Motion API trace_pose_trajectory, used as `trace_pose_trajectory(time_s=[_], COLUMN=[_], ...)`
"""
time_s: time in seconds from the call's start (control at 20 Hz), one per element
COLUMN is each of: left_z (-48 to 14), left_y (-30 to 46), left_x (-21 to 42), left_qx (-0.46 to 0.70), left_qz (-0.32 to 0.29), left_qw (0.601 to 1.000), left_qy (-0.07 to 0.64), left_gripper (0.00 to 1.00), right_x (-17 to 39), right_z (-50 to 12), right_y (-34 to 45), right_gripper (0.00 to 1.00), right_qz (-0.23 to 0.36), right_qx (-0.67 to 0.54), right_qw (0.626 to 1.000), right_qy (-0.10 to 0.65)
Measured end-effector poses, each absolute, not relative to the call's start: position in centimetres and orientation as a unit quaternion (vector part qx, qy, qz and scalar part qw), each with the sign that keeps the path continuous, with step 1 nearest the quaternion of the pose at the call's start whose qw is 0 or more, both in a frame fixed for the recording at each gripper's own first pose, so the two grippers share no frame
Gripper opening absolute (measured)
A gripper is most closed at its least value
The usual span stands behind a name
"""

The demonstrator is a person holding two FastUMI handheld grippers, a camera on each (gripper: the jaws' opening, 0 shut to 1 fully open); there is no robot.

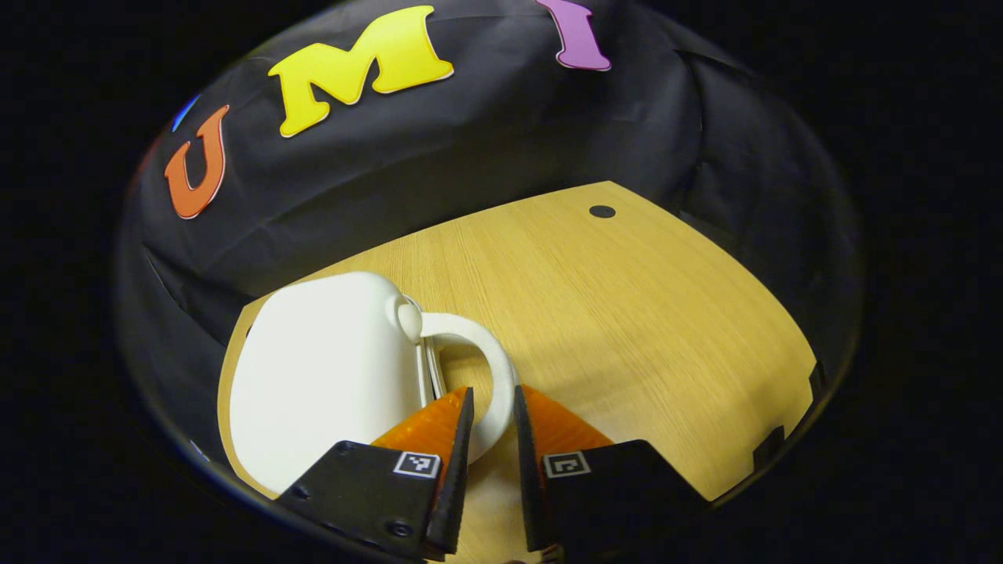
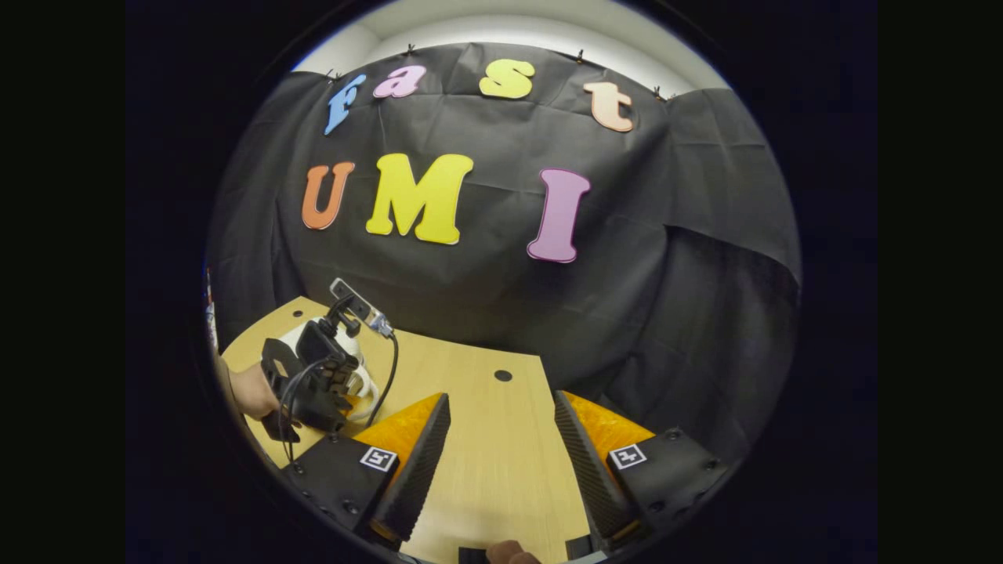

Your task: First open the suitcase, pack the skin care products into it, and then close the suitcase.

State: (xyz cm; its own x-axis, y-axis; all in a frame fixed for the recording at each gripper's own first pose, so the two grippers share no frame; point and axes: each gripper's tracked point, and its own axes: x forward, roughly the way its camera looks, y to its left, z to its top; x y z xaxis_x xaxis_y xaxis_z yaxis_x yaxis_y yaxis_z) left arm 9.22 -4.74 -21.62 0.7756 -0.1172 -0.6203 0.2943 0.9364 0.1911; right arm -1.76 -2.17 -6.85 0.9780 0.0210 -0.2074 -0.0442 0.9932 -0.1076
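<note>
Suitcase (image 1: 321, 376): white, closed, positioned at the left end of the wooden table (image 1: 627, 329) with its looped handle (image 1: 490, 368) facing right. Left gripper (image 1: 494, 427): fingers closed onto the handle loop, one finger on each side of it. In the right gripper view, a hand (image 2: 251, 392) holds that gripper at the suitcase on the far left. Right gripper (image 2: 501, 439): fingers spread apart above bare table surface, gripping nothing
</note>
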Motion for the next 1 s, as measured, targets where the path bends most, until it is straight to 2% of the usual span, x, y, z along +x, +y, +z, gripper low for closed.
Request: trace_pose_trajectory(time_s=[0.05, 0.15, 0.2, 0.3, 0.35, 0.4, 0.45, 0.6, 0.75, 1.0], left_z=[-20.4, -17.8, -16.0, -12.6, -11.0, -9.6, -8.2, -3.7, 1.3, 3.1], left_y=[-4.8, -4.5, -3.7, -2.8, -2.3, -1.8, -1.2, 2.1, 5.5, 9.5], left_x=[9.0, 8.6, 8.6, 8.4, 8.0, 7.3, 6.6, 5.3, 4.0, 2.6], left_qx=[0.136, 0.142, 0.148, 0.139, 0.129, 0.116, 0.104, 0.075, 0.034, 0.028], left_qz=[-0.11, -0.1, -0.084, -0.073, -0.068, -0.063, -0.052, -0.014, 0.021, 0.04], left_qw=[0.937, 0.947, 0.955, 0.968, 0.973, 0.977, 0.982, 0.991, 0.999, 0.999], left_qy=[0.303, 0.271, 0.243, 0.194, 0.179, 0.166, 0.15, 0.106, 0.03, 0.001], left_gripper=[0.47, 0.65, 0.67, 0.81, 0.77, 0.81, 0.92, 0.92, 0.93, 0.94], right_x=[-1.6, -1.2, -0.9, -0.2, 0.1, 0.4, 0.8, 1.9, 2.7, 3.3], right_z=[-6.6, -6.1, -5.7, -4.8, -4.3, -3.9, -3.6, -2.6, -1.8, -1.2], right_y=[-2.0, -1.5, -0.9, -0.4, 0.1, 0.6, 1.1, 3.5, 6.4, 11.3], right_gripper=[0.79, 0.8, 0.8, 0.79, 0.79, 0.79, 0.79, 0.78, 0.79, 0.79], right_qz=[0.015, 0.015, 0.019, 0.019, 0.02, 0.022, 0.024, 0.033, 0.049, 0.077], right_qx=[-0.054, -0.048, -0.043, -0.039, -0.035, -0.031, -0.027, -0.022, -0.02, -0.03], right_qw=[0.993, 0.994, 0.995, 0.996, 0.996, 0.997, 0.997, 0.997, 0.997, 0.996], right_qy=[0.1, 0.095, 0.092, 0.082, 0.077, 0.074, 0.069, 0.059, 0.053, 0.044])
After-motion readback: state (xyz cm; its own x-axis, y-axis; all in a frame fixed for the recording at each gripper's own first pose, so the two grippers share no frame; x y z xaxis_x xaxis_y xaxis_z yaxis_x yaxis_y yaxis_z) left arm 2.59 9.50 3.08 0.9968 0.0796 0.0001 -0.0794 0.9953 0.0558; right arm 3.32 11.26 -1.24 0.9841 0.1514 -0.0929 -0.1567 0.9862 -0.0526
